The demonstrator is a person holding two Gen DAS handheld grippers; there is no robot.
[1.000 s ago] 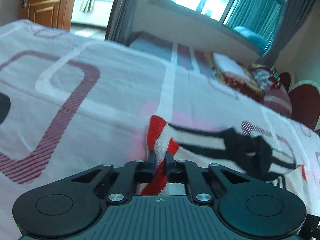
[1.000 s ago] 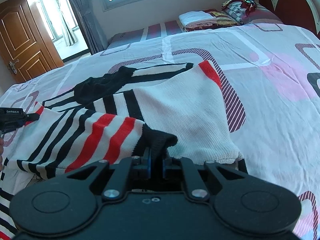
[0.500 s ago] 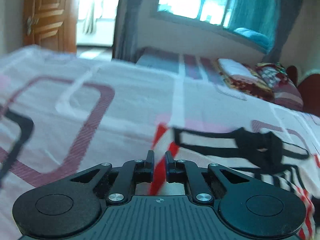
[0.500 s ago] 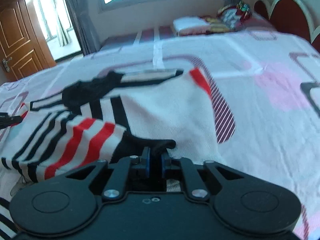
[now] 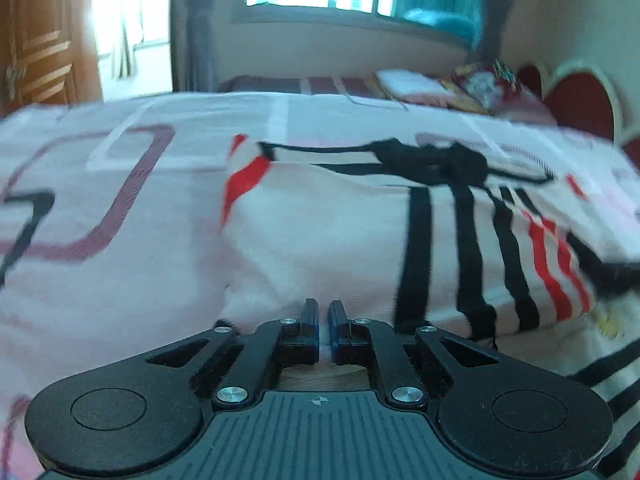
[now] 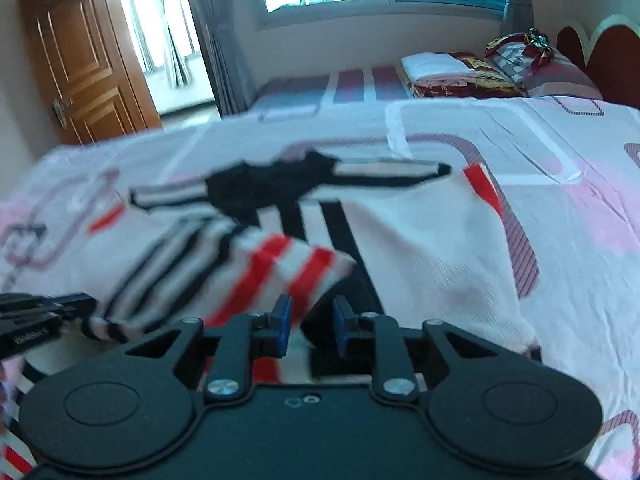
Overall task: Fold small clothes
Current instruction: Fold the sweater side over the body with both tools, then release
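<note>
Striped sweater (image 6: 420, 248) flat, collar (black) far end

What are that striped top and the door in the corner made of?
Striped top: looks like knitted yarn, soft and matte; a fine ribbed texture shows on its white part. Door: seems varnished wood, orange-brown with raised panels and slight sheen.

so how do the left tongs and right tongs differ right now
The left tongs are shut with only a sliver between the blue pads and nothing visibly pinched; the right tongs have just been opening, with a clear gap. The left tongs sit over a plain white part of the sweater; the right tongs have its red-striped sleeve lying between them. Both point down at the same sweater on the bed.
</note>
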